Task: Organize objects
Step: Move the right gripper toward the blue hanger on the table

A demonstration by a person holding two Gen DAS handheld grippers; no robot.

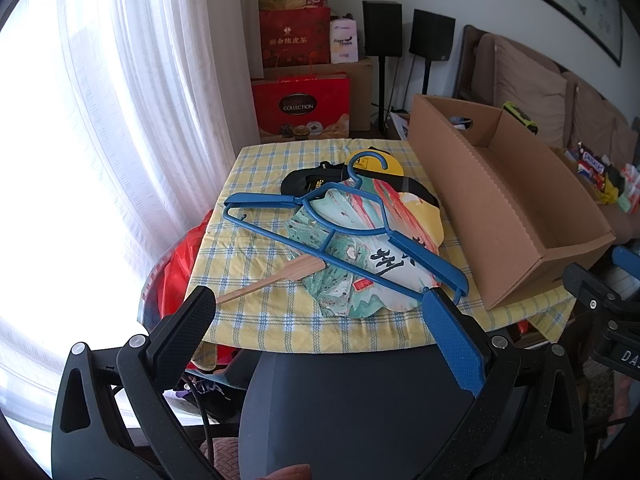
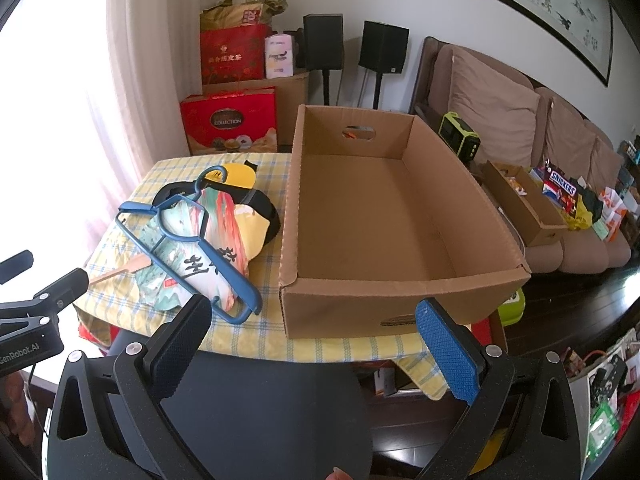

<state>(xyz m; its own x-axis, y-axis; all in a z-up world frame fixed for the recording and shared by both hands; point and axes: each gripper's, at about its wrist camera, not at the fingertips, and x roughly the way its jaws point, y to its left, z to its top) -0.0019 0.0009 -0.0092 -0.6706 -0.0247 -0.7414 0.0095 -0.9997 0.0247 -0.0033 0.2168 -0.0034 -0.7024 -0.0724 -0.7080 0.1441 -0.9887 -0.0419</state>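
A blue plastic hanger (image 1: 260, 200) (image 2: 236, 280) lies on a painted paper fan (image 1: 384, 258) (image 2: 204, 264) with a wooden handle (image 1: 276, 278), on the yellow checked table (image 1: 256, 168). Under and behind them lies a yellow and black fabric item (image 1: 380, 164) (image 2: 236, 174). An empty cardboard box (image 1: 508, 208) (image 2: 400, 304) stands on the table's right half. My left gripper (image 1: 316, 296) (image 2: 52, 268) hovers open at the table's near edge before the fan. My right gripper (image 2: 314, 302) (image 1: 600, 266) hovers open before the box's near left corner. Neither holds anything.
A dark chair back (image 2: 260, 408) stands just below both grippers. Red gift boxes (image 1: 300, 108) and two black speakers (image 2: 352, 44) stand behind the table. A sofa (image 2: 560, 140) with a snack box (image 2: 532, 204) is at the right; a curtain (image 1: 140, 100) hangs on the left.
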